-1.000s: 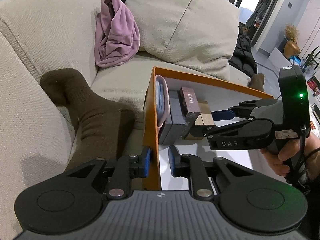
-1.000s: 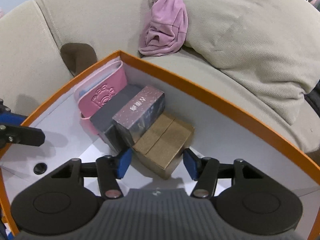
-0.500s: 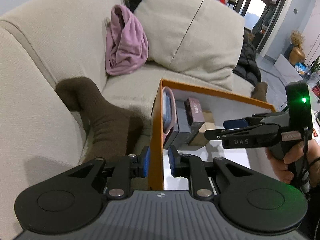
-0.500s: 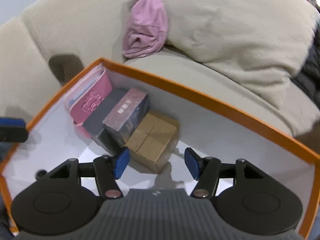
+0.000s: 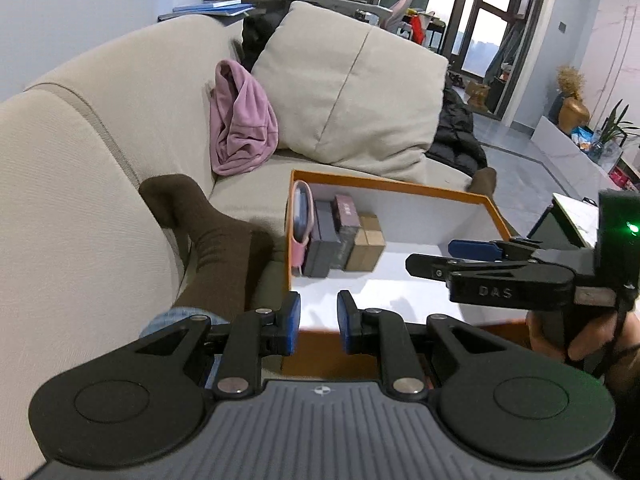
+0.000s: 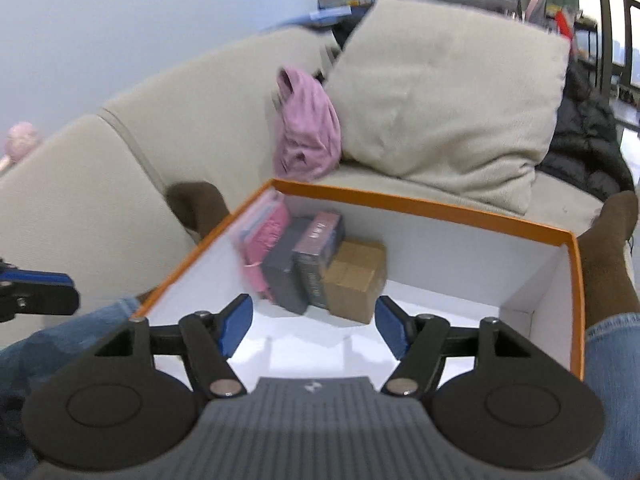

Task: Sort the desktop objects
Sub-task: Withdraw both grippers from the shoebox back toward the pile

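Observation:
An orange box [image 5: 392,186] with a white inside rests on the sofa by a person's legs. In its far left corner stand a pink case [image 5: 300,220], a dark grey box [image 5: 322,240], a purple box [image 5: 346,212] and a brown cardboard box [image 5: 366,244]. My left gripper [image 5: 318,324] hovers at the box's near left corner, its pads a narrow gap apart with nothing between them. My right gripper [image 6: 314,328] hangs over the near part of the box [image 6: 420,204], short of the cardboard box [image 6: 356,276]. Its jaws are opening wide and are empty.
A brown-socked foot [image 5: 208,232] lies left of the box and another [image 6: 608,248] at its right. On the beige sofa are a pink garment [image 5: 240,136], a large cushion [image 5: 352,92] and a black jacket [image 5: 456,136]. A hand [image 5: 580,340] holds the right gripper.
Both grippers drew back and up from the box. The left one came off the box's left wall, which stood between its pads. The right jaws spread wider, away from the cardboard box.

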`<state>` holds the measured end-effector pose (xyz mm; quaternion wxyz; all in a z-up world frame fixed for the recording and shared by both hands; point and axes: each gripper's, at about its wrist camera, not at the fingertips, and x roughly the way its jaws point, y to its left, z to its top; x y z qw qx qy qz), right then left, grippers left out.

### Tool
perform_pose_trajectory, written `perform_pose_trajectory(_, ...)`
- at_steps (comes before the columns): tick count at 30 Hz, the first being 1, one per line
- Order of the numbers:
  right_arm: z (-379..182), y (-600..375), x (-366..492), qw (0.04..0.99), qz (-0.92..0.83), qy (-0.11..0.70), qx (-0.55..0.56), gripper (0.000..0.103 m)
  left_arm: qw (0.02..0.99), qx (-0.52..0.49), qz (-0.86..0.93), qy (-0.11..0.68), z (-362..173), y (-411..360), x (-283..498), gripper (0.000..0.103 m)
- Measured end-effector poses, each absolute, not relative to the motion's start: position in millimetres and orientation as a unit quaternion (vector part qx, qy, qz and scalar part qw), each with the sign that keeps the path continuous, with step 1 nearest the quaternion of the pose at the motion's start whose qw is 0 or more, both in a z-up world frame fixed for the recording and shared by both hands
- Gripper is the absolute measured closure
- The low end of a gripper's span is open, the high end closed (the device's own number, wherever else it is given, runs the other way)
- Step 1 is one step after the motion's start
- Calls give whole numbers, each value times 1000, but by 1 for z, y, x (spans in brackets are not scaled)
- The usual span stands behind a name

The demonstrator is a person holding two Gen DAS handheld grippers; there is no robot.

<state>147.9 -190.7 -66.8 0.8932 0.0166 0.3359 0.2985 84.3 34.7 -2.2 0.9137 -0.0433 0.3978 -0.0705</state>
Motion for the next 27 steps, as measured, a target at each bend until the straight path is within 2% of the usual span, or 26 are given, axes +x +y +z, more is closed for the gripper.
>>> perform_pose_trajectory(6, -65, -209, 97, 902, 301, 306, 41, 26, 917, -60, -70, 388, -7, 35, 50, 81)
perform_pose_trajectory(9, -64, -216, 72, 925, 270, 264, 29, 15, 919, -66, -61, 383, -11, 35, 37, 81)
perform_pose_trajectory(15, -64, -227, 42, 935, 257, 245, 11, 14, 925, -53, -49, 372, -20, 28, 14, 80)
perform_pose_trajectory(23, -87, -242, 21, 920, 238, 310, 32, 13, 912, -34, -79, 402, -34, 19, -5, 67)
perform_pose_trajectory(25, -94, -248, 18, 916, 230, 327, 39, 14, 907, -29, -90, 410, -39, 19, -11, 57)
perform_pose_trajectory(27, -101, -252, 16, 914, 219, 340, 40, 19, 901, -29, -100, 420, -46, 20, -16, 52)
